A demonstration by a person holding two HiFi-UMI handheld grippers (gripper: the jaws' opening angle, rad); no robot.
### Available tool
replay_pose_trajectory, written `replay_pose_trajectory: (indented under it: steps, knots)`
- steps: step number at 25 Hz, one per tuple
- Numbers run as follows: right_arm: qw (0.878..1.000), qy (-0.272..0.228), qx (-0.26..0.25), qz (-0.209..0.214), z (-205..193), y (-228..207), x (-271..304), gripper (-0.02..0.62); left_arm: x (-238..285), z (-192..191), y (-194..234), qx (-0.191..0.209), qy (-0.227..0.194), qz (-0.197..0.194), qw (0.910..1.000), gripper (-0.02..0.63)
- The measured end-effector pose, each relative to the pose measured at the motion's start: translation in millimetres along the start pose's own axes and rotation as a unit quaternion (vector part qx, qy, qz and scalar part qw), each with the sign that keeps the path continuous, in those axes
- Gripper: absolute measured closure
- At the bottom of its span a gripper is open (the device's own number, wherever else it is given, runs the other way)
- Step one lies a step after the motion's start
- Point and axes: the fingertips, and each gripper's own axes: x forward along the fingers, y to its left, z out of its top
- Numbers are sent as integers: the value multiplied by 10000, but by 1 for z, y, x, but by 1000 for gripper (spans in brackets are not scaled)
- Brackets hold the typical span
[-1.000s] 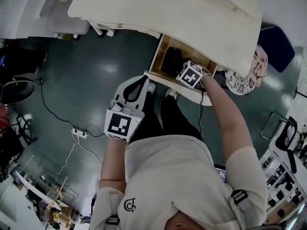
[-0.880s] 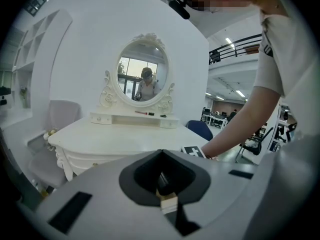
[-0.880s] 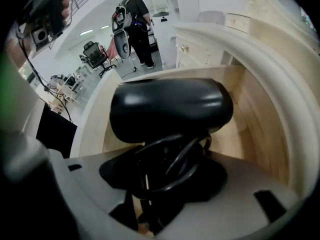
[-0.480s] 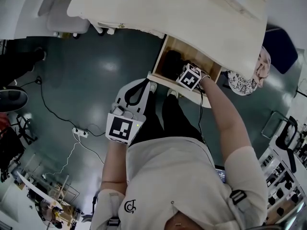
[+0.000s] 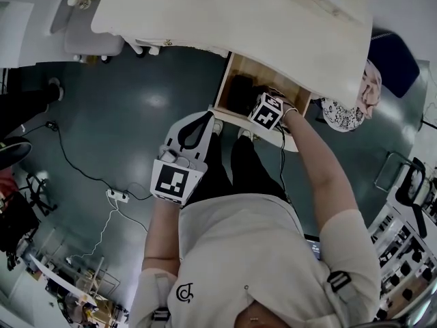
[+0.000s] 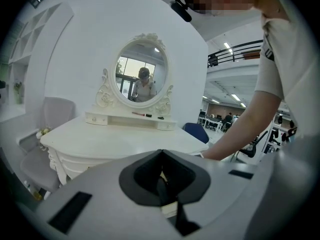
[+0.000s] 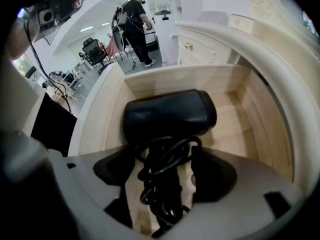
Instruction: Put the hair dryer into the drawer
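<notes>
The right claw (image 7: 162,173) is pointing steeply down into the open drawer (image 7: 250,109), and its jaws are opening. The handle of the black hair dryer (image 7: 170,116) is lying between them. Pale wood is showing on either side of the handle, so the pads are not pressing on it. A black cord (image 7: 161,170) is looping around that handle, right in the gap of the jaws. Just beyond the fingertips, the dryer's fat barrel is lying crosswise on the drawer's wooden floor. The drawer's walls are rising on both sides of the claw and ahead of it.

From the head view, the claw's marker cube (image 5: 268,110) is sitting at the drawer's front edge. The white dressing table (image 5: 239,12) is overhanging the drawer on the far side.

The left claw (image 6: 161,155) is hanging well apart from the drawer, off to the right claw's left and nearer the person's body. Its jaws are meeting at the tips with nothing between them. It is pointing slightly downward over the dark floor (image 5: 136,101). Ahead of it the table's oval mirror (image 6: 141,73) is standing on the tabletop. The person's right forearm (image 6: 250,124) is reaching down on its right.
</notes>
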Motion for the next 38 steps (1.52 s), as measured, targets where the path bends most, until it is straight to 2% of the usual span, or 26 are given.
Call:
replay_pose_trajectory:
  steps: [4,6,9,11,15,19,23,28,32,35,38]
  knots:
    - [9993,-279,207,157,9,2,-22,239,2,14,-1,8,-163,-105,9998,592]
    - [9979,-596,237,79,19,0,-41,267,3,17,-2,22,-164,-165,9997,592]
    - [9933,-1056,406,-234,34,-7,-75,352,5,27,-4,120,-227,-256,9993,592]
    - [9872,-1350,573,-622,44,-14,-101,420,7,37,-5,221,-275,-308,9989,592]
    - [9618,-2073,1011,-1477,60,-23,-156,563,10,57,-10,465,-373,-444,9972,592]
    - [9263,-2832,1463,-2009,72,-23,-212,588,13,73,-14,679,-446,-572,9951,592]
    - [8793,-3649,1848,-2439,79,-26,-279,588,16,96,-17,820,-614,-646,9926,592]
    - [8188,-4374,2411,-2831,71,-24,-349,588,22,126,-20,1050,-754,-739,9888,592]
    - [7714,-4832,2282,-3457,64,-17,-400,589,29,148,-27,1370,-861,-904,9827,592]
    - [7474,-5016,2150,-3789,56,-7,-428,589,27,159,-37,1518,-947,-973,9790,592]
    - [7225,-5259,2294,-3857,46,-1,-448,589,23,173,-43,1617,-1177,-930,9754,592]
